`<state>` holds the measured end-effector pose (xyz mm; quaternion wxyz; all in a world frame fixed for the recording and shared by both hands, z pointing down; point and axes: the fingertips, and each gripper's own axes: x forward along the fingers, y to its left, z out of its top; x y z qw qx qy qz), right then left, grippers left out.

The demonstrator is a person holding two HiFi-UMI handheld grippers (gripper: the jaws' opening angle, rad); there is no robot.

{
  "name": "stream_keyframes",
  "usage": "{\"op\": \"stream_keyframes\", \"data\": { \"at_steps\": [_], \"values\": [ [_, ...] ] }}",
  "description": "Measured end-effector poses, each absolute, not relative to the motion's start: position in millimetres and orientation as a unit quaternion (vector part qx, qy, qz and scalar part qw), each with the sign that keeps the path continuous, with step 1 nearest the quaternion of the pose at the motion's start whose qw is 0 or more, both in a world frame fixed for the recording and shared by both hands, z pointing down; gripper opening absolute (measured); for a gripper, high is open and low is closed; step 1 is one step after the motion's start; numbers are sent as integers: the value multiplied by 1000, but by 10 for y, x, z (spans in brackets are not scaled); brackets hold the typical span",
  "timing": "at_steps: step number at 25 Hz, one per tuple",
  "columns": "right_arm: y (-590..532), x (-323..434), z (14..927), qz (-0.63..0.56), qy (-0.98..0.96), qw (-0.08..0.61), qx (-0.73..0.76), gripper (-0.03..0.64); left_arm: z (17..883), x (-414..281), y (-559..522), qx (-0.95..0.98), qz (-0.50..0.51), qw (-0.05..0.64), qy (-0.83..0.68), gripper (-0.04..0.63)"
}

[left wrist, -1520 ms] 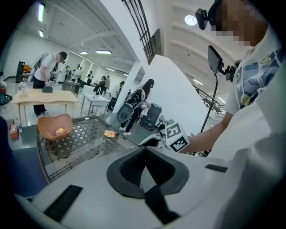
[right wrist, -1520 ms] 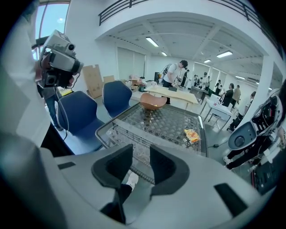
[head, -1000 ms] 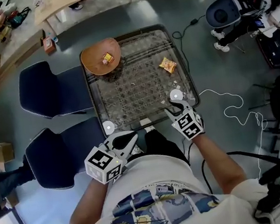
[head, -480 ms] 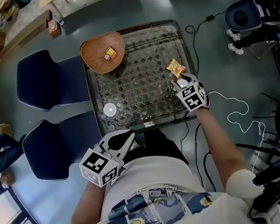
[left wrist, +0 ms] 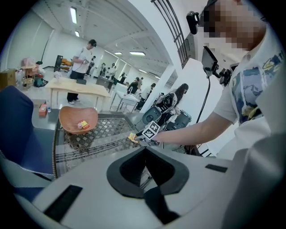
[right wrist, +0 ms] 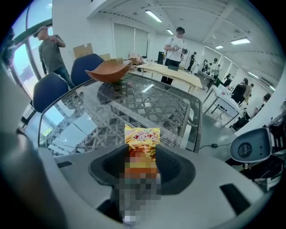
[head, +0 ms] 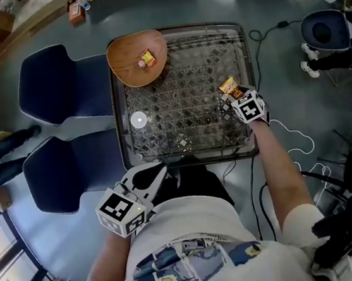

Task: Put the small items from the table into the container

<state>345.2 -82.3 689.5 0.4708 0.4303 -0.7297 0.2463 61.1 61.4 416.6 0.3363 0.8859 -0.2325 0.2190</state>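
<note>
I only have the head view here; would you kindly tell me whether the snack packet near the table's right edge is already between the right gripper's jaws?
Observer: Yes. In the right gripper view the snack packet lies between the jaws of the right gripper. The jaws are opening, and the pads do not press on it.
Operator: Thank you. Is the left gripper carrying anything?
Observer: No. The left gripper view shows the left gripper with its jaws together and nothing between them.
</note>
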Motion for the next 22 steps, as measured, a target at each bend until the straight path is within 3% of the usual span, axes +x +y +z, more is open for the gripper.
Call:
{"op": "stream_keyframes", "data": {
  "at_steps": [11,22],
  "values": [
    [-885,3425,6898,249,-729,471,429,101,4196,538,502,881,206,343,-251,8],
    [-1246,2839,6325,212,-769,450,401,89,4167,382,410,882,182,344,-267,8]
  ]
}}
